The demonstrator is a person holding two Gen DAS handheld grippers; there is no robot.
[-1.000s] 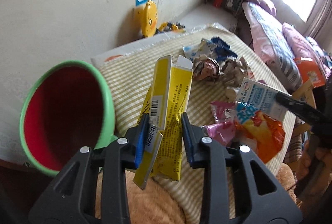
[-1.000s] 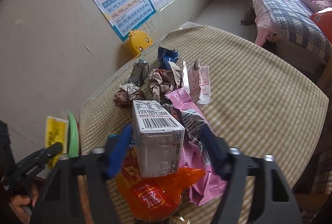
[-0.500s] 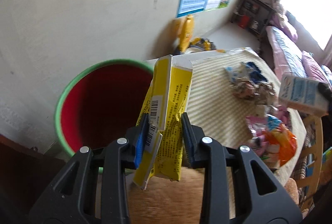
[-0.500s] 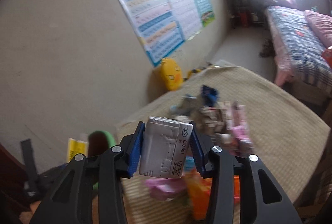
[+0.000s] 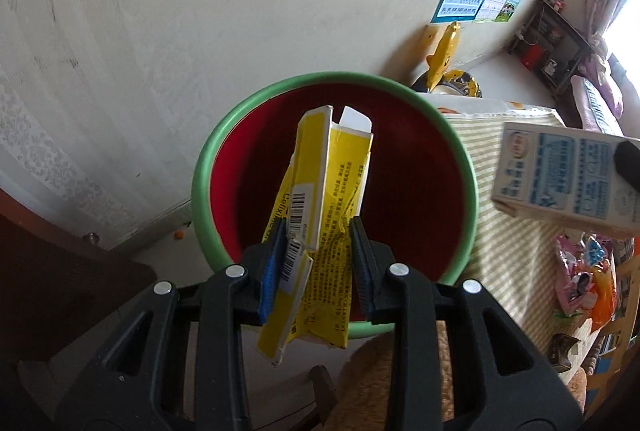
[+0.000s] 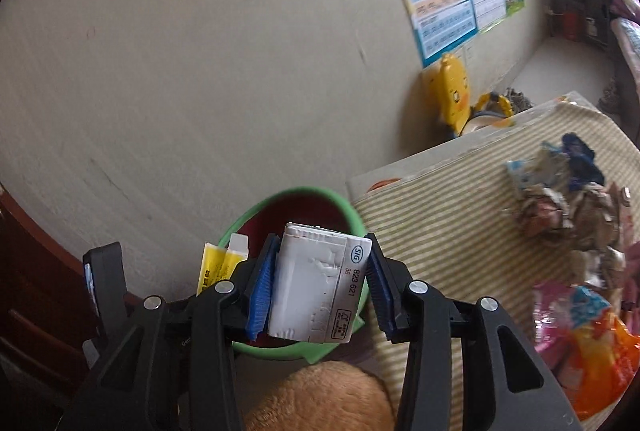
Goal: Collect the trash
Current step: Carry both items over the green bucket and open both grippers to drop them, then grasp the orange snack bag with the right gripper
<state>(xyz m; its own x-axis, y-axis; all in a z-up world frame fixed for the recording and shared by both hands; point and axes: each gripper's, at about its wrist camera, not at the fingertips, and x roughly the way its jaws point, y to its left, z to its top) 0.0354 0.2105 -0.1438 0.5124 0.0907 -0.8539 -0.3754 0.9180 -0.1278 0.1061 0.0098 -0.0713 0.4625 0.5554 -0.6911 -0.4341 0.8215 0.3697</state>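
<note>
My left gripper point(image 5: 318, 263) is shut on a flattened yellow box point(image 5: 326, 215) and holds it over the mouth of a green-rimmed red bin point(image 5: 420, 159). My right gripper point(image 6: 318, 291) is shut on a white milk carton point(image 6: 316, 287) above the same bin point(image 6: 296, 199), near its table-side rim. The carton also shows in the left wrist view point(image 5: 560, 179), to the right of the bin. The yellow box shows in the right wrist view point(image 6: 216, 265) at the bin's left.
A table with a striped cloth point(image 6: 448, 215) stands right of the bin. On it lie crumpled wrappers point(image 6: 560, 199) and pink and orange snack bags point(image 6: 588, 335). A wall is behind the bin. A yellow duck toy point(image 6: 452, 91) stands on the floor by the wall.
Both grippers have swung left from the table toward the bin. The right gripper closed on the milk carton and lifted it off the trash pile. The yellow box now hangs over the bin.
</note>
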